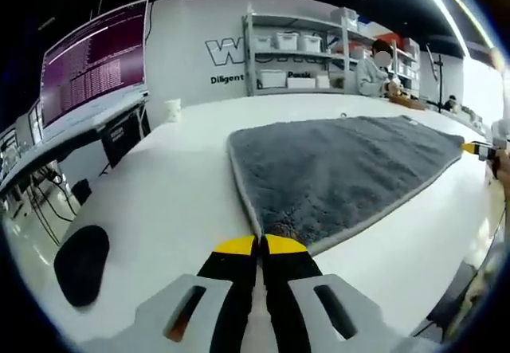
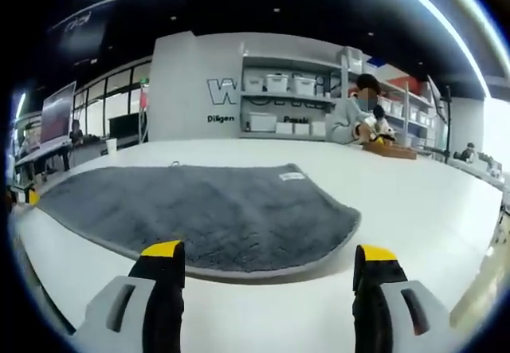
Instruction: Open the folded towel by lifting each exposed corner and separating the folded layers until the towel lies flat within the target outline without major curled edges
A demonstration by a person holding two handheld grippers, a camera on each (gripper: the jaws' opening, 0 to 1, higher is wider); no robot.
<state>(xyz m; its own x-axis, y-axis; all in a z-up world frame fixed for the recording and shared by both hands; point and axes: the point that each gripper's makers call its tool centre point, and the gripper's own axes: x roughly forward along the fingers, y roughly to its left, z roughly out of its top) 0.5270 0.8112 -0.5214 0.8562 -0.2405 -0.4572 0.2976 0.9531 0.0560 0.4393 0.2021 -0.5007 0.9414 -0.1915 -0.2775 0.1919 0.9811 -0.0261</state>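
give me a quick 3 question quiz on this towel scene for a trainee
1. True or false: the left gripper is shut on a corner of the grey towel.
2. How do the right gripper's jaws stand? A) open, short of the towel edge B) shut on the towel C) holding a cup
3. Fill in: the towel lies spread on a white ____.

Key: 1 true; 2 A; 3 table
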